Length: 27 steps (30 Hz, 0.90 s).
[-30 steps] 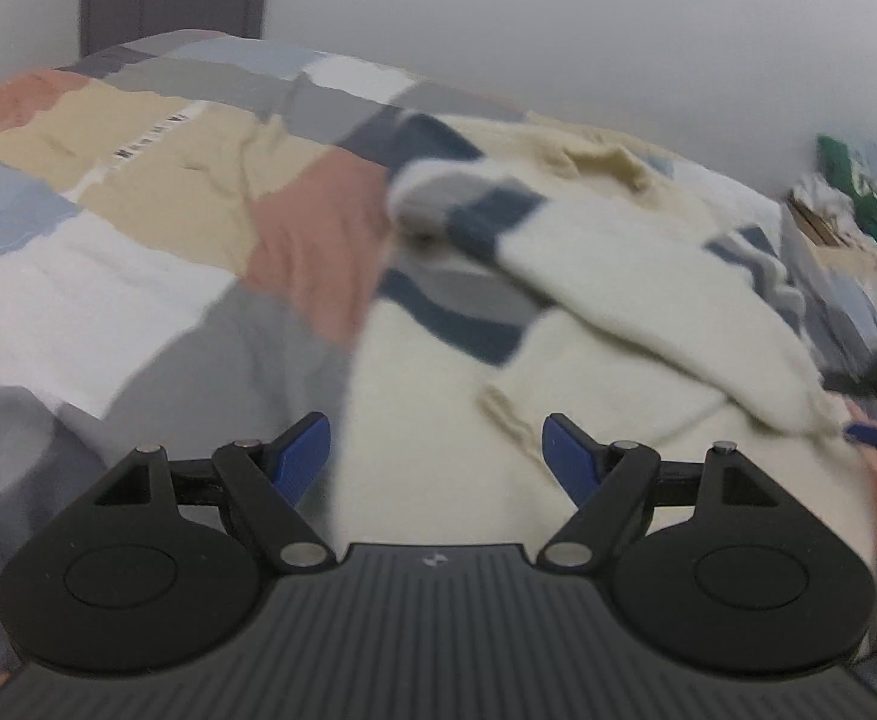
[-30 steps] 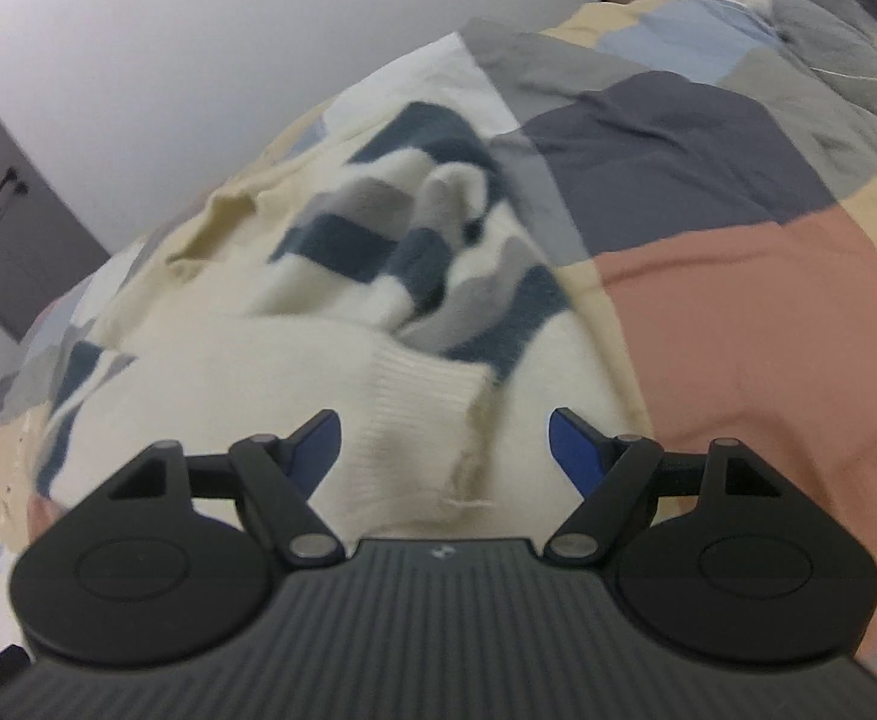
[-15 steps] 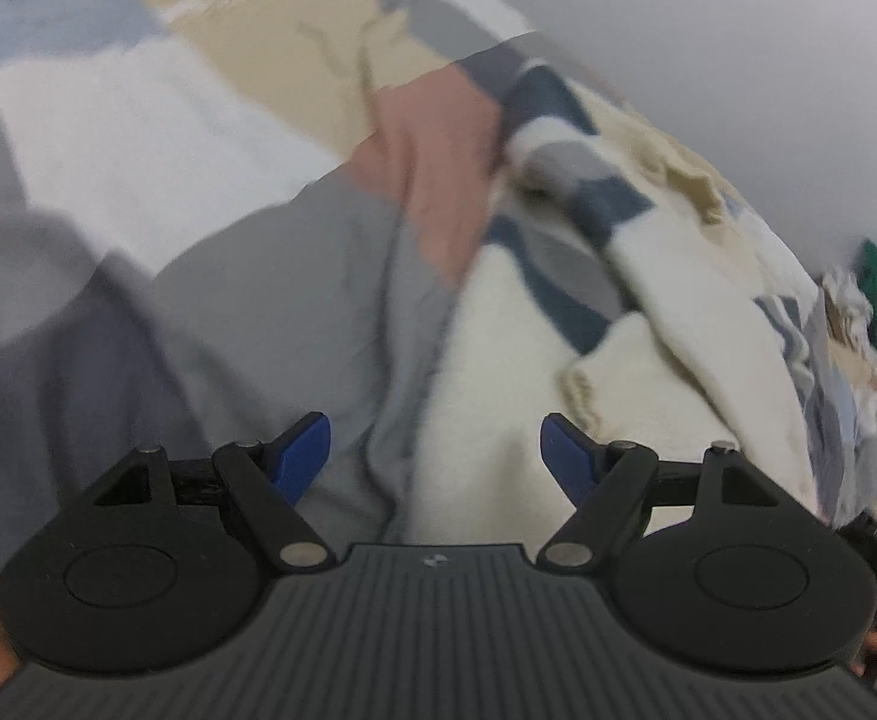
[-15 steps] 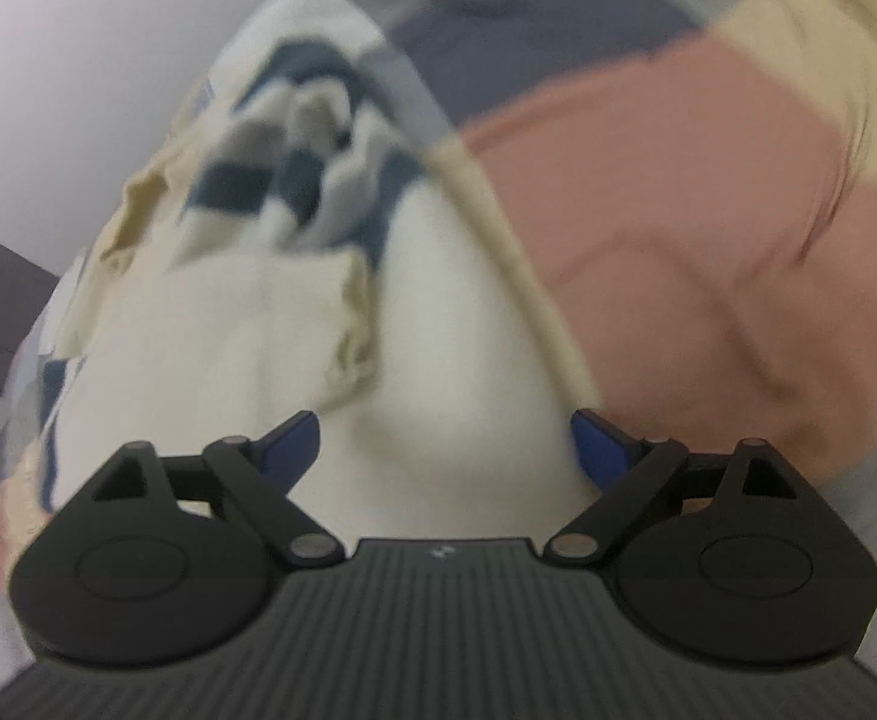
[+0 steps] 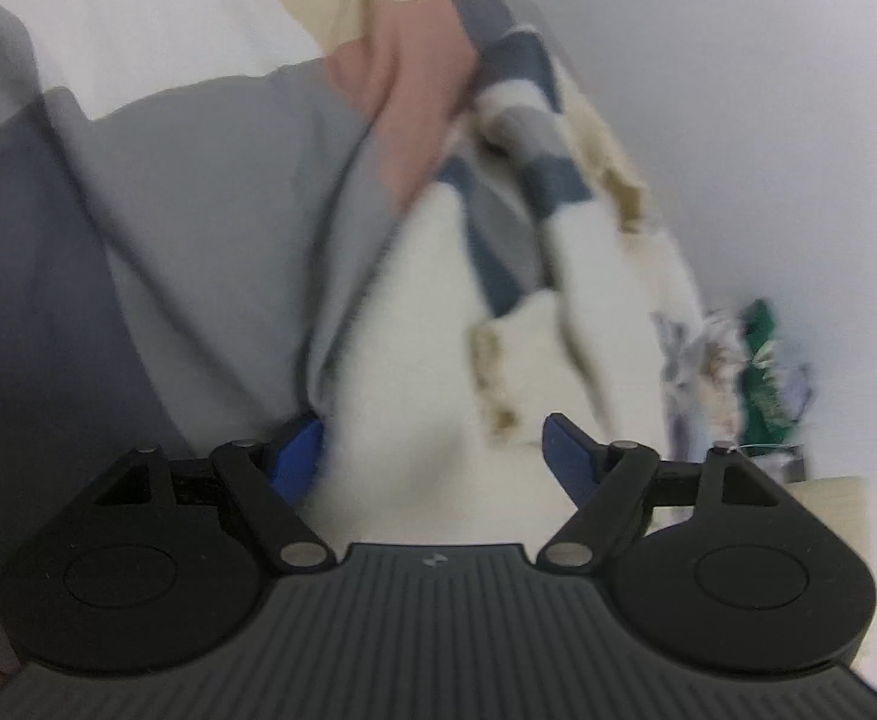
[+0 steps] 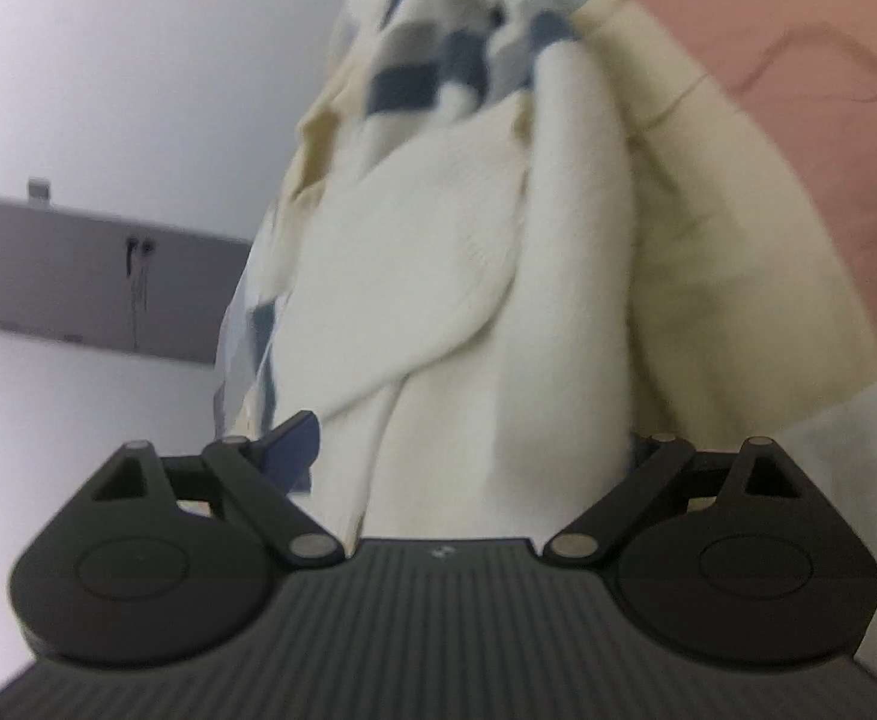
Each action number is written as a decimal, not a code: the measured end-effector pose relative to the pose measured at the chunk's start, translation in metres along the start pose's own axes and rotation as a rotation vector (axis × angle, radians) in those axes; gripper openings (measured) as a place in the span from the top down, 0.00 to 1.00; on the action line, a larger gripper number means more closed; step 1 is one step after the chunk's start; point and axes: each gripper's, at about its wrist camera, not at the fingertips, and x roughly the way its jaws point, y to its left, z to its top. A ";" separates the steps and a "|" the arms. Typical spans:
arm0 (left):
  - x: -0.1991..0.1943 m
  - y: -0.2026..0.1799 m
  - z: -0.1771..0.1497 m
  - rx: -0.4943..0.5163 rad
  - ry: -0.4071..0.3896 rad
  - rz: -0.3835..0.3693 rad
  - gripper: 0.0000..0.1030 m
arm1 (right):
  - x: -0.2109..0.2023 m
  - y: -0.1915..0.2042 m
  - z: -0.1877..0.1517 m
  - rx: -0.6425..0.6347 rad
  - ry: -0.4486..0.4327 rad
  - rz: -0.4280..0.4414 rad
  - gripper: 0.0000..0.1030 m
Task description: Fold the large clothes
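Left wrist view: the left gripper [image 5: 432, 450] has its two blue fingers [image 5: 297, 450] spread wide, and the cream body of the sweater [image 5: 414, 360] lies between them without either pad visibly pressing on it. The sweater runs from the jaws toward 1 o'clock, where its navy-and-grey striped sleeve [image 5: 522, 162] is bunched on top of the cream knit. The patchwork bedspread [image 5: 198, 192] fills the field from 9 to 12 o'clock in grey, white, pink and tan panels; one grey fold of it reaches down to the left finger. A heap of other clothes [image 5: 732, 360], partly green, sits at 3 o'clock against the pale wall [image 5: 768, 90]. The picture is blurred, so fine contact cannot be judged. Right wrist view: the right gripper [image 6: 468, 456] stands with its jaws very wide apart, and thick folds of the same cream sweater [image 6: 468, 276] pass between them; the left finger [image 6: 291, 441] shows at 9 o'clock of the cloth, while the right finger is hidden behind the fabric, so a touch on that side cannot be told. The striped sleeve [image 6: 456, 48] lies at 12 o'clock. A pink panel of the bedspread [image 6: 798, 90] occupies 2 o'clock, and a grey door [image 6: 96, 282] appears at 9 o'clock beside the wall [image 6: 138, 60].
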 end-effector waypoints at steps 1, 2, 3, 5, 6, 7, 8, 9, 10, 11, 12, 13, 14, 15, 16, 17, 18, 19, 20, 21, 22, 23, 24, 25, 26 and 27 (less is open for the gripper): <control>-0.003 -0.002 -0.001 0.011 -0.007 -0.014 0.21 | 0.000 0.001 -0.002 -0.003 0.008 0.002 0.09; -0.005 -0.004 -0.002 0.014 -0.008 -0.037 0.21 | 0.000 0.001 -0.004 0.003 0.014 0.008 0.09; -0.008 -0.005 -0.003 0.011 -0.011 -0.056 0.20 | 0.000 0.001 -0.006 0.014 0.019 0.016 0.09; -0.013 -0.006 -0.005 0.001 -0.015 -0.078 0.20 | -0.002 0.001 -0.009 0.019 0.019 0.010 0.09; -0.014 -0.005 -0.006 -0.005 -0.011 -0.080 0.20 | -0.001 0.002 -0.011 0.012 0.015 -0.018 0.09; -0.014 -0.005 -0.007 -0.012 -0.001 -0.075 0.20 | 0.002 0.002 -0.011 0.008 0.017 -0.063 0.09; -0.014 -0.004 -0.008 -0.014 0.009 -0.071 0.20 | 0.005 0.002 -0.012 0.007 0.024 -0.107 0.09; -0.015 -0.005 -0.011 -0.006 0.017 -0.067 0.20 | 0.006 0.002 -0.012 0.009 0.027 -0.151 0.11; -0.018 -0.006 -0.012 0.007 0.020 -0.065 0.20 | 0.009 0.001 -0.013 0.009 0.022 -0.193 0.11; -0.021 -0.006 -0.014 0.016 0.022 -0.069 0.20 | 0.011 0.002 -0.013 0.006 0.016 -0.231 0.11; -0.025 -0.006 -0.017 0.016 0.024 -0.077 0.20 | 0.012 0.005 -0.012 0.000 0.017 -0.235 0.11; -0.029 -0.005 -0.021 0.009 0.030 -0.086 0.20 | 0.011 0.006 -0.014 -0.004 0.017 -0.235 0.11; -0.031 -0.004 -0.025 0.004 0.046 -0.091 0.20 | 0.011 0.006 -0.014 -0.004 0.017 -0.237 0.11; -0.032 -0.003 -0.029 0.001 0.068 -0.083 0.20 | 0.012 0.006 -0.013 -0.005 0.020 -0.239 0.11; -0.031 -0.001 -0.033 0.002 0.088 -0.063 0.19 | 0.012 0.007 -0.014 -0.008 0.019 -0.249 0.11; -0.030 -0.001 -0.037 0.003 0.106 -0.039 0.19 | 0.011 0.009 -0.016 -0.012 -0.001 -0.284 0.11; -0.029 0.000 -0.040 -0.005 0.119 -0.027 0.19 | 0.011 0.013 -0.018 -0.036 -0.012 -0.336 0.12; -0.029 0.000 -0.042 -0.009 0.129 -0.038 0.19 | 0.015 0.015 -0.018 -0.069 -0.003 -0.362 0.11; -0.029 -0.001 -0.044 -0.002 0.140 -0.061 0.19 | 0.018 0.019 -0.020 -0.099 0.012 -0.379 0.11; -0.030 -0.004 -0.044 0.008 0.148 -0.081 0.19 | 0.020 0.023 -0.021 -0.125 0.028 -0.395 0.11; -0.031 -0.007 -0.046 0.015 0.152 -0.108 0.19 | 0.022 0.024 -0.020 -0.137 0.037 -0.400 0.11; -0.033 -0.008 -0.047 0.017 0.150 -0.146 0.19 | 0.023 0.025 -0.020 -0.142 0.046 -0.395 0.11; -0.038 -0.009 -0.048 0.008 0.130 -0.209 0.19 | 0.023 0.024 -0.018 -0.136 0.051 -0.369 0.10; -0.041 -0.009 -0.049 -0.001 0.115 -0.261 0.18 | 0.021 0.023 -0.017 -0.121 0.052 -0.328 0.09; -0.043 -0.009 -0.048 -0.010 0.108 -0.305 0.17 | 0.019 0.020 -0.015 -0.099 0.044 -0.271 0.09; -0.045 -0.009 -0.048 -0.017 0.108 -0.330 0.16 | 0.016 0.018 -0.012 -0.080 0.037 -0.203 0.09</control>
